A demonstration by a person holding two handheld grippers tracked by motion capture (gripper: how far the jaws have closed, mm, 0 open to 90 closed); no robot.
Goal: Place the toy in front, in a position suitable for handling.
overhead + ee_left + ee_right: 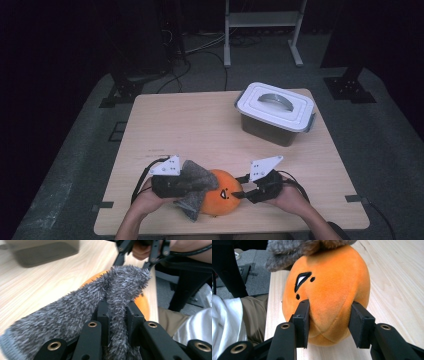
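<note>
1. Orange plush toy (223, 199) lying near the front edge of the wooden surface (200, 125), between the two claws.
2. Plush round and egg-like, soft short pile, seams meeting low on the body in the right gripper view; stitched black markings with a white patch (301, 281) on its side.
3. Grey fuzzy sock (75, 312) draped over the plush's top, shaggy fibres, a paler ribbed cuff at one end.
4. Left claw (192, 186) pinched shut on a fold of the sock; in the left gripper view the fabric sits squeezed between both jaws.
5. Right claw (329, 322) straddling the plush's end, one jaw on each flank, pads pressing into the orange fabric; no earlier look to compare.
6. Hands gripping both tools from the near edge of the surface.
7. Lidded plastic container (276, 112) with white lid and handle standing well apart, toward the far right of the surface.
</note>
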